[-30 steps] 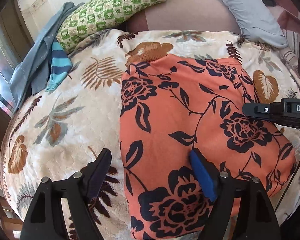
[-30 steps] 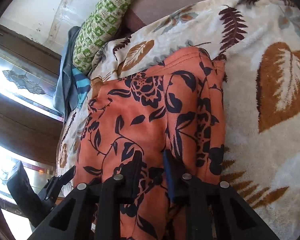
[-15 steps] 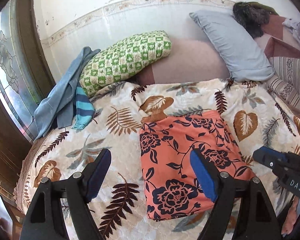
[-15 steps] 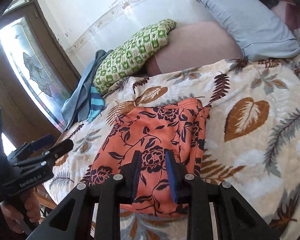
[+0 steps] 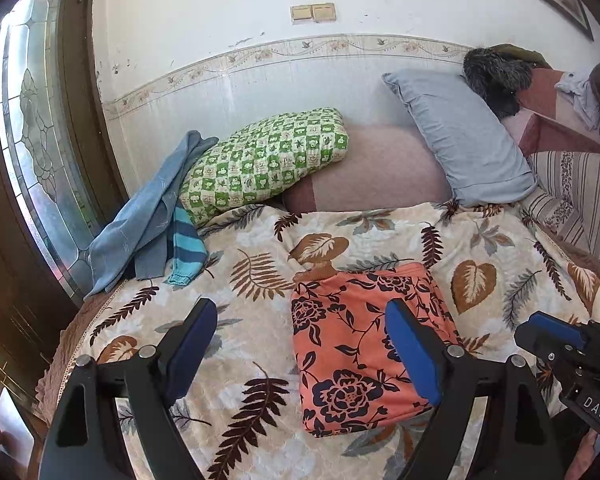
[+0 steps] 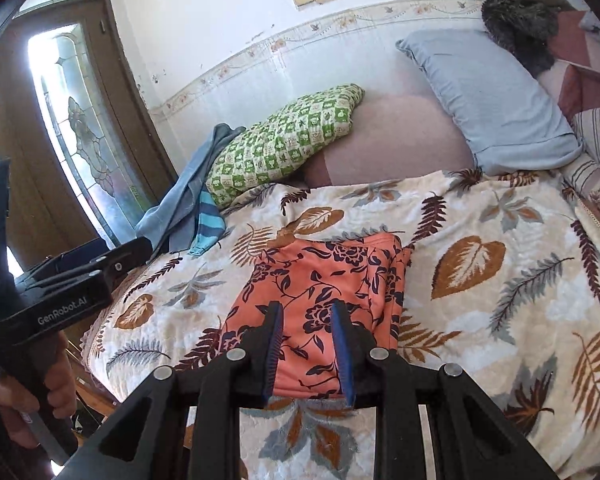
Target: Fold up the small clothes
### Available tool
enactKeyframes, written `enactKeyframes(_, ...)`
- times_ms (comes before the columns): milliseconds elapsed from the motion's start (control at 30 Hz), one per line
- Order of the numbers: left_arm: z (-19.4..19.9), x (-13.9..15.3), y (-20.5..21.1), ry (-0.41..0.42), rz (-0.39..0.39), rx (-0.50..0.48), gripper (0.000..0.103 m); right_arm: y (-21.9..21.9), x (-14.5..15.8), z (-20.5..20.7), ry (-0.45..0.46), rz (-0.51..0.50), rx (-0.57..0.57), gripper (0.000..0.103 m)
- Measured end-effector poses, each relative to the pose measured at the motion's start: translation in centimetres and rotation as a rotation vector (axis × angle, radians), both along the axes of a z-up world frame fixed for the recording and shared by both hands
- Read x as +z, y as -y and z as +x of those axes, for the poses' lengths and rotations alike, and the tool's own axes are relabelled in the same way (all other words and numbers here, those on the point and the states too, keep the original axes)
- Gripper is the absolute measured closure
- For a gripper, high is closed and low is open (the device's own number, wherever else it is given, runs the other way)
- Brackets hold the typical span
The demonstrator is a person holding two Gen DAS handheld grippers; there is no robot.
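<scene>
1. Now the orange floral garment [image 5: 364, 344] lies folded into a compact rectangle on the leaf-print blanket [image 5: 496, 264], its long axis running from the near bed edge toward the pillows.
2. Both grippers hang above and short of its near end, touching nothing.
3. Left gripper [image 5: 304, 348]: jaws wide, just been opening, nothing between them.
4. Right gripper [image 6: 309, 350]: jaws narrowly apart, empty, centred on the garment, so probably nearer.
5. Unfolded blue clothes [image 5: 148, 216] wait well apart, left.
</scene>
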State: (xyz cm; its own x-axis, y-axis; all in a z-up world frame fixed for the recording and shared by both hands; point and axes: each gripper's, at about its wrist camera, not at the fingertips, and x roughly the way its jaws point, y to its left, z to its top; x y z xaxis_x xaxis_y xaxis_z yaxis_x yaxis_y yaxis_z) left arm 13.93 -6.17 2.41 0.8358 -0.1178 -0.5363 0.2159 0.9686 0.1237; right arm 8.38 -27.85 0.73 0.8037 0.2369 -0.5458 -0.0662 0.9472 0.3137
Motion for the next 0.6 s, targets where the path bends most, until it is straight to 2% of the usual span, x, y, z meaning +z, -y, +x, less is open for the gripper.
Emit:
enactKeyframes(67, -0.3, 0.3, -0.4, 0.01, 0.001, 0.015, 0.008, -0.7, 0.7, -0.3, 0.009, -0.03, 0.002, 0.075)
enactKeyframes(133, -0.7, 0.7, -1.0, 0.031, -0.007, 0.032, 0.004, -1.5, 1.1, -0.5, 0.011, -0.064, 0.002, 0.075)
enactKeyframes(467, -0.6, 1.2, -3.7, 0.016, -0.027, 0.073, 0.004, -4.2, 1.4, -0.7, 0.011, -0.119, 0.058, 0.075)
enactKeyframes(600, -1.0, 1.5, -5.2, 0.036, -0.05, 0.11, 0.004, -5.0, 1.9, -0.7, 0.021, -0.122, 0.074, 0.075)
